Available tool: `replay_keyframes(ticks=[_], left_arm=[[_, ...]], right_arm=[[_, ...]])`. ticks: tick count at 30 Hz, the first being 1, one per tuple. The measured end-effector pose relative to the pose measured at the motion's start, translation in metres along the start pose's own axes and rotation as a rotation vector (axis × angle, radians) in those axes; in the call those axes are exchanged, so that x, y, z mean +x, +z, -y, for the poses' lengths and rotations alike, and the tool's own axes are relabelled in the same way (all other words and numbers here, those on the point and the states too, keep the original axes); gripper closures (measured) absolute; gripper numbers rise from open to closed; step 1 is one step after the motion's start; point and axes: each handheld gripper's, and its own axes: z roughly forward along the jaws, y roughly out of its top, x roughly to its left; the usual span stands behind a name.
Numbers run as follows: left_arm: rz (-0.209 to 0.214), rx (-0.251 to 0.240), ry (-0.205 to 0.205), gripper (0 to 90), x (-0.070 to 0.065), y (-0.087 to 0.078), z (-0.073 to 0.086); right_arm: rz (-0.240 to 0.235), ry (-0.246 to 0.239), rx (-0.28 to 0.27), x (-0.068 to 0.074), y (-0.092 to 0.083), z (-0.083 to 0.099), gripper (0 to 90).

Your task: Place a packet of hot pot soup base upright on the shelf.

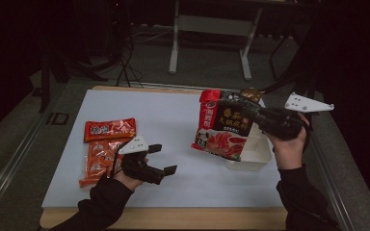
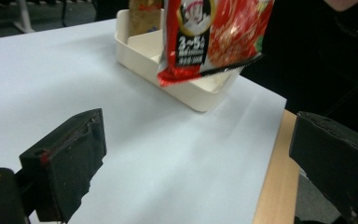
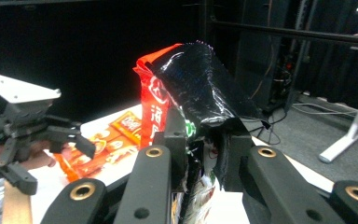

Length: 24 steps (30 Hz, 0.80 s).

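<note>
A dim room with grey floor (image 1: pixel 207 67); a white desk frame (image 1: pixel 211 29) stands behind the table (image 1: pixel 173 219), cables (image 1: pixel 127 67) trailing beside.

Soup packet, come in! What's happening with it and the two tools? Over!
Right tool shut on soup packet, held above white tray. Left tool open, empty. Nothing blocking tray.

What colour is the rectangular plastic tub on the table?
Cream-white rectangular plastic tub; left gripper view shows it best.
</note>
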Motion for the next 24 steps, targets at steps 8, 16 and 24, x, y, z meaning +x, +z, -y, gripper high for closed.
replay_keyframes(ticks=[8,16,24], left_arm=[[-0.058,0.026,0.034,2.1,0.005,-0.003,0.023],[-0.059,0.016,0.04,2.2,0.005,-0.004,0.042],[-0.041,-0.003,-0.001,2.2,0.006,-0.003,0.053]], right_arm=[[0.064,-0.001,-0.013,-0.026,-0.01,-0.003,77.1],[0.12,0.037,-0.033,-0.053,-0.022,-0.001,76.9],[0.207,0.042,-0.039,-0.08,-0.023,0.004,76.4]])
